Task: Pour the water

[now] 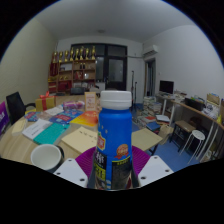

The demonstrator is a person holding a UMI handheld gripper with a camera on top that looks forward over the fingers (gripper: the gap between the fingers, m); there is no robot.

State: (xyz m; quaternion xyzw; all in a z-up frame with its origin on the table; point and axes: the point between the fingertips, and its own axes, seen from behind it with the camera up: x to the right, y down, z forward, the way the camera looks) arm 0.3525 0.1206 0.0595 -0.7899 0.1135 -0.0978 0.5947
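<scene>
You cannot see the bottom of the bottle (114,140); it goes down into the dark between the two fingers. The words on its orange label are too small to read. The far side of the table (75,138) is full of small colourful things that are hard to tell apart.

The bottle is tall and round, made of see-through blue plastic. It has a smooth, wide cap (115,99) that is blue with a lighter top. An orange and white label wraps around the bottle's middle. It stands straight up, right in the middle between the fingers.

Your gripper (112,165) is squeezing the bottle. The purple pads (87,160) press on it from both sides, and the white finger parts sit lower down on each side. You are holding the gripper level, pointing across the table into the room.

Next to the bottle, just past the left finger, sits a round white cup (46,156) with an open top. The table is pale wood and looks flat and smooth where it is bare. A yellow sheet (83,137) lies flat on it behind the bottle. Far back, a shelf (75,70) stands against the wall. A desk (186,106) with a dark screen is off to the right.
</scene>
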